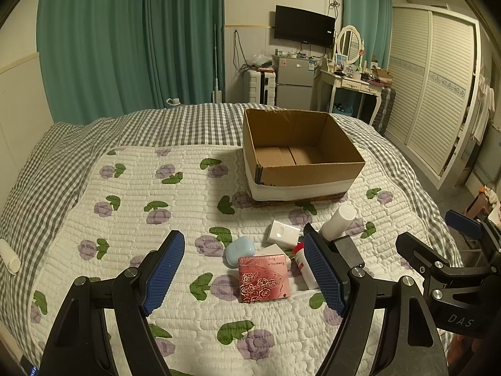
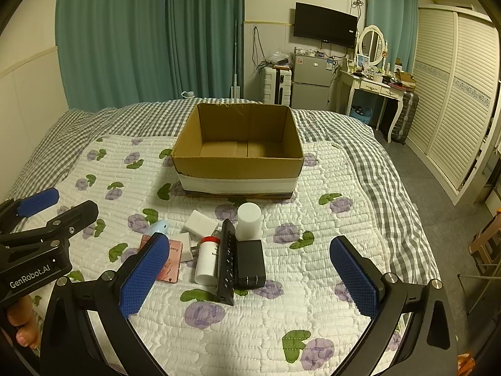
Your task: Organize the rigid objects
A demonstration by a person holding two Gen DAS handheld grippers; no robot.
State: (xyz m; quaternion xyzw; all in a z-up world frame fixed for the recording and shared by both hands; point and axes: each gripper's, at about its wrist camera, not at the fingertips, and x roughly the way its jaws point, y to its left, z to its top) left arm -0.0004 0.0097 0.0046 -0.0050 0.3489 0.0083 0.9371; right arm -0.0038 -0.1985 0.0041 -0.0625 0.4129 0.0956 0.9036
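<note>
A cluster of small objects lies on the quilt in front of an empty cardboard box (image 1: 300, 169) (image 2: 238, 166). It holds a red rose-patterned case (image 1: 264, 279) (image 2: 171, 264), a light blue earbud case (image 1: 239, 252) (image 2: 159, 228), a white charger (image 1: 283, 233) (image 2: 200, 226), a white cylinder (image 1: 339, 221) (image 2: 249, 221), a white bottle with a red cap (image 2: 207, 260), a black remote (image 2: 227, 258) and a black adapter (image 2: 250, 261). My left gripper (image 1: 244, 279) is open above the rose case. My right gripper (image 2: 250, 282) is open above the remote and adapter.
The bed carries a floral quilt (image 1: 150, 219) over a grey checked cover (image 2: 369, 156). A white tube (image 1: 9, 260) lies at the bed's left edge. Green curtains, a fridge, a dressing table and a white wardrobe (image 2: 454, 94) stand beyond.
</note>
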